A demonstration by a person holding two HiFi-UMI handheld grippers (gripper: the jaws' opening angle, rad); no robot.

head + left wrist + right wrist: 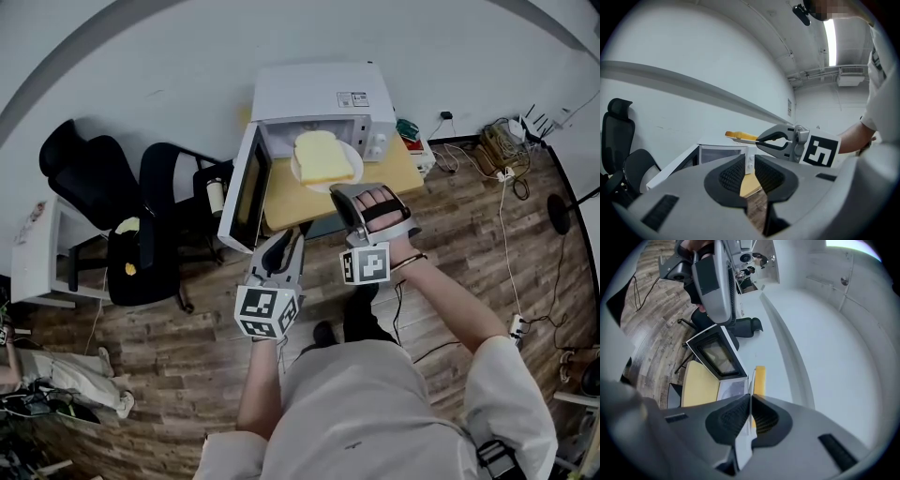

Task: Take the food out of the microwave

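Observation:
A slice of toast [324, 156] lies on a white plate [345, 178], held up in front of the white microwave [323, 94]. My right gripper [342, 192] is shut on the plate's near rim. In the right gripper view the plate [751, 385] runs edge-on between the closed jaws, with the toast [760, 378] beyond them. The microwave door [246, 187] hangs open to the left. My left gripper [286, 239] hovers lower, beside the door, open with nothing between its fingers. From the left gripper view I see the right gripper [764, 140] holding plate and toast [736, 135].
The microwave stands on a small yellow table [286, 202] against a white wall. Two black office chairs [94, 178] stand to the left, one carrying a bottle [216, 195]. Cables and plugs [502, 150] lie on the wooden floor at the right.

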